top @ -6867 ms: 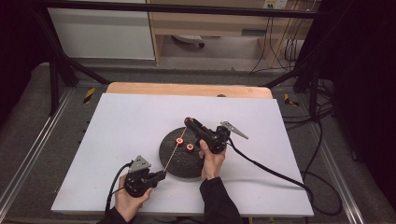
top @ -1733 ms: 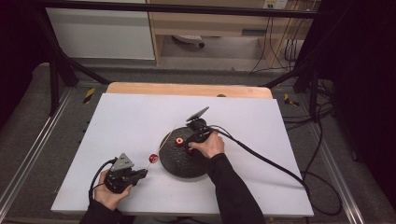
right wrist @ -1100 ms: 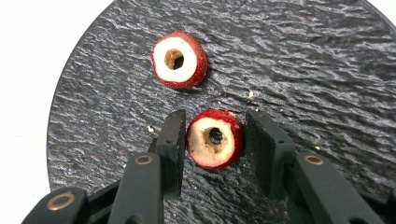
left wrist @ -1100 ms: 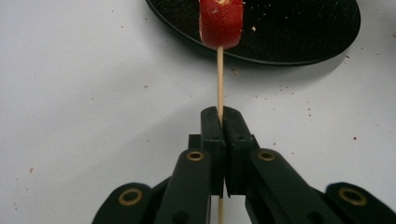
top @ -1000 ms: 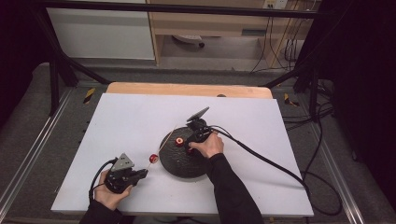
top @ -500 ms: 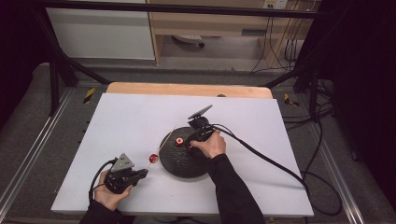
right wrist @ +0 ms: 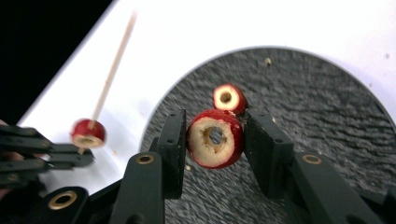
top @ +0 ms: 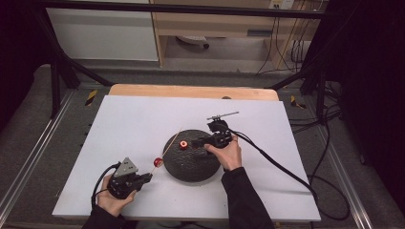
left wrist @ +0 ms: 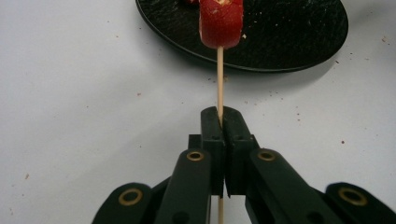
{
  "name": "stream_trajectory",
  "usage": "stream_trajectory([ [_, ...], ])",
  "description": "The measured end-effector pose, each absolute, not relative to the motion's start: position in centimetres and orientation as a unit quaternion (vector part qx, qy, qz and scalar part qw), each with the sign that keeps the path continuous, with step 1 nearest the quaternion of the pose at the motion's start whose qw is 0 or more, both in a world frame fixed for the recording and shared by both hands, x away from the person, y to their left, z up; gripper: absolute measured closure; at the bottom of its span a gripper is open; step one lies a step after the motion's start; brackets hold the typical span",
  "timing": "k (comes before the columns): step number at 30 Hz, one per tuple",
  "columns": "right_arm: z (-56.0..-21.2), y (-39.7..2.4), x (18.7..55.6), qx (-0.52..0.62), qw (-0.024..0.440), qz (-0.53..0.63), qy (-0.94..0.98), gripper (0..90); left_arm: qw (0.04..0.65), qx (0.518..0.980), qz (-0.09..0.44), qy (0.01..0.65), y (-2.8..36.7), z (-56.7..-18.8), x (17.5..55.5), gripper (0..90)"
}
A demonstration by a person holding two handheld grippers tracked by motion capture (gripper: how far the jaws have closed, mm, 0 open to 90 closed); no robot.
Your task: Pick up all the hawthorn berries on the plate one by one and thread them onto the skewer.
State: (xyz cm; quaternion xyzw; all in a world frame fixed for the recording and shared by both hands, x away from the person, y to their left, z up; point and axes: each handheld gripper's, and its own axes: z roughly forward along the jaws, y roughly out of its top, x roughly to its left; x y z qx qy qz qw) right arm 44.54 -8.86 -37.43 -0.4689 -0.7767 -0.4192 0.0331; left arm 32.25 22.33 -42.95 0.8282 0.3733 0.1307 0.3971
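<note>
The landmark here is a round black textured plate (top: 192, 155) lying on a white bench (top: 133, 119).

Nearest the person, just off the plate's near left edge, the left gripper (top: 143, 178) has its fingers (left wrist: 212, 135) clenched tight on the lower end of a thin, pale wooden skewer (left wrist: 219, 79). One red cored fruit ring with a cream centre (left wrist: 221, 21) is already threaded on the skewer, hanging just outside the plate's left rim. The skewer's bare tip slants on across the plate's far left edge.

Over the plate's right half, the right gripper (top: 200, 141) has its fingers (right wrist: 173, 140) part open, grasping a second red cored fruit ring (right wrist: 215, 138) by its skin on both sides, its hole facing the camera. It seems to be lifted just clear of the plate, though blur makes that uncertain.

A third, smaller red ring (top: 183, 144) rests on the plate's far left part.

The rings are likely light, soft and a little slippery, and a hard squeeze could crush them; the rounded skin sides are the best place to hold. The skewer is stiff but thin and could snap if bent.
</note>
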Motion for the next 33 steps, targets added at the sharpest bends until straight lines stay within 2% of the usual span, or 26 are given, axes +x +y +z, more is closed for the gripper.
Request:
stream_trajectory([
  [22,-40.2,-10.6,41.9,-0.463,0.014,-0.597,-0.655,60.8,0.400,0.825,0.137,0.375,21.2,-42.7,31.6,88.4],
  [33,-39.4,-10.9,42.0,-0.459,-0.005,-0.645,-0.611,60.9,0.406,0.823,0.135,0.375,20.8,-42.7,31.3,88.4],
])
